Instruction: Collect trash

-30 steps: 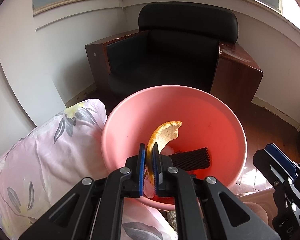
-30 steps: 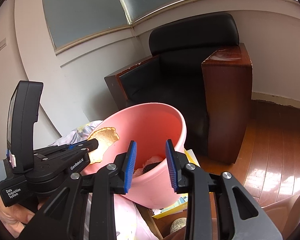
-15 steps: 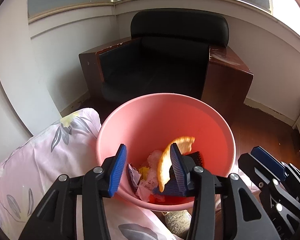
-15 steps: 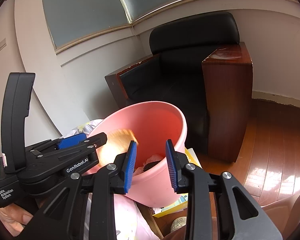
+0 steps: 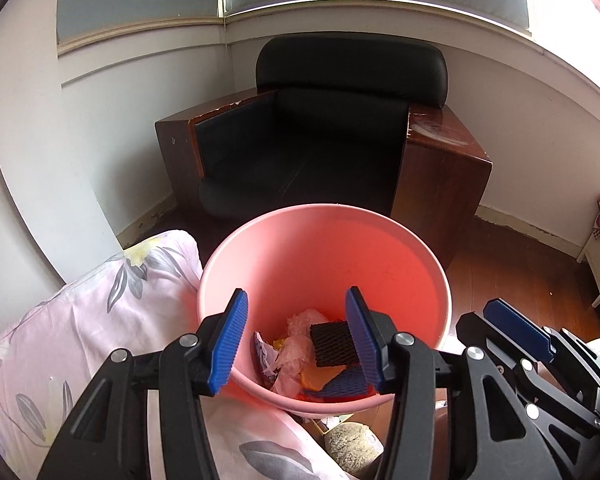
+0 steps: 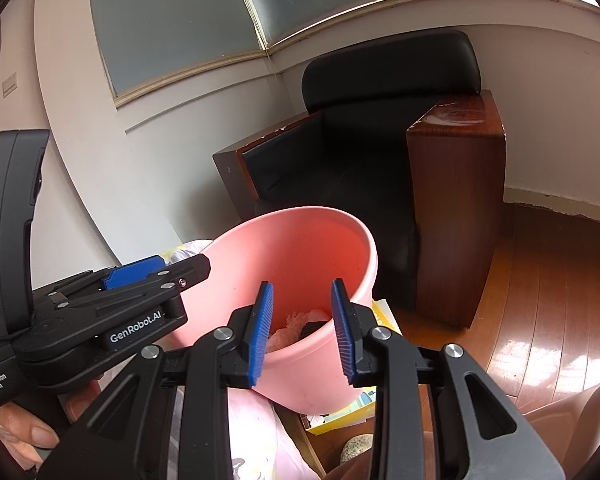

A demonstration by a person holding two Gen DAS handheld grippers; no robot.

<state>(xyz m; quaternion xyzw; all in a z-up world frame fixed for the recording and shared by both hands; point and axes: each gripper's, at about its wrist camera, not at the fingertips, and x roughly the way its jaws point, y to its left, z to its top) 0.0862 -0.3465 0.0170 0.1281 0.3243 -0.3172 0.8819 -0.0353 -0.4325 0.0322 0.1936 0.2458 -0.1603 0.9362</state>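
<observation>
A pink bucket (image 5: 380, 256) stands just ahead and holds trash: crumpled plastic (image 5: 296, 350), a black ribbed piece (image 5: 334, 340) and orange peel (image 5: 312, 380) at the bottom. My left gripper (image 5: 296, 338) is open and empty over the bucket's near rim. In the right wrist view the bucket (image 6: 300, 256) is ahead, and my right gripper (image 6: 302, 330) is open and empty at its near side. The left gripper (image 6: 140, 280) shows there at the left, over the rim. The right gripper's fingers (image 5: 516, 328) show at the left view's lower right.
A black leather armchair (image 5: 320, 140) with wooden sides stands behind the bucket, in a corner under windows. A floral pink pillow (image 5: 80, 320) lies to the left. Wooden floor (image 6: 560, 300) lies to the right. A yellow booklet (image 6: 380, 316) and a stone (image 5: 352, 444) lie beneath the bucket.
My left gripper opened and let go of the orange peel, which fell into the pink bucket. The left gripper then pulled back and up. The right gripper barely moved.
</observation>
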